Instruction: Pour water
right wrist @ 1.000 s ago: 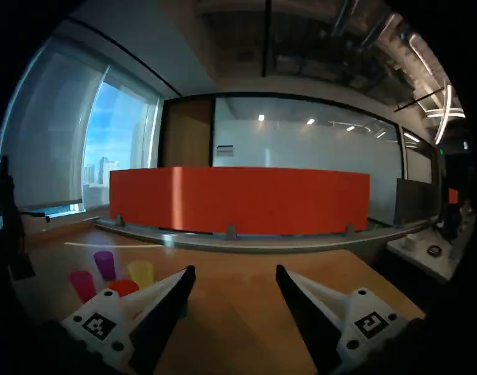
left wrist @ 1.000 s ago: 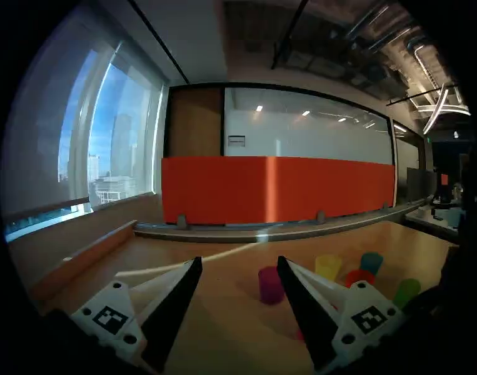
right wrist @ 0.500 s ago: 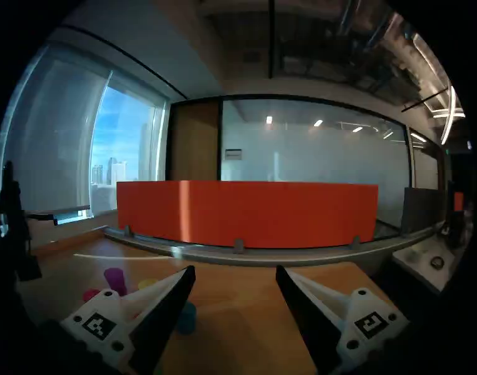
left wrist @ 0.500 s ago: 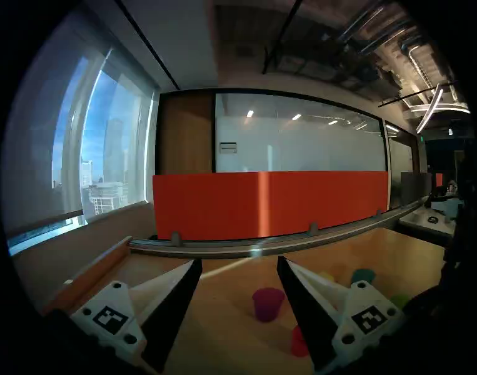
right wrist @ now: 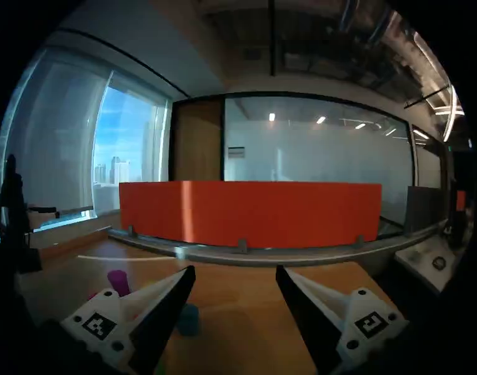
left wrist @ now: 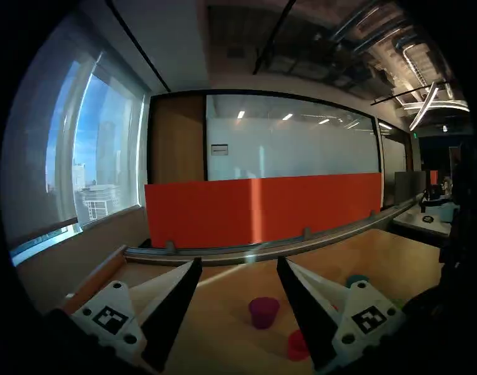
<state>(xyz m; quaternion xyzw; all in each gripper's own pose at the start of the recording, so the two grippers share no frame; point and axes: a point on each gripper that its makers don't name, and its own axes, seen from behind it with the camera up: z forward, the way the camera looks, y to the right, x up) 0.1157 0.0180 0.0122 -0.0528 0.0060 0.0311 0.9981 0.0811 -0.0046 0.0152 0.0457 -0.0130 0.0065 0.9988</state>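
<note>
Small plastic cups stand on a wooden table (left wrist: 232, 312). In the left gripper view a purple cup (left wrist: 264, 312) sits between the fingers' tips, a red cup (left wrist: 297, 344) lies nearer at the right finger, and a teal cup (left wrist: 356, 279) peeks over that finger. My left gripper (left wrist: 238, 265) is open and holds nothing. In the right gripper view a purple cup (right wrist: 118, 281) and a teal cup (right wrist: 189, 318) show beside the left finger. My right gripper (right wrist: 235, 272) is open and empty, held above the table (right wrist: 238, 312).
An orange partition (left wrist: 263, 209) on a metal rail (left wrist: 269, 247) runs along the table's far edge, also seen as the partition (right wrist: 251, 212). Large windows (left wrist: 82, 162) are at the left. A desk with objects (right wrist: 432, 259) stands at the right.
Both views have tilted upward, so the cups slid lower in each image; the yellow and green cups have dropped behind the fingers. Both grippers stayed open.
</note>
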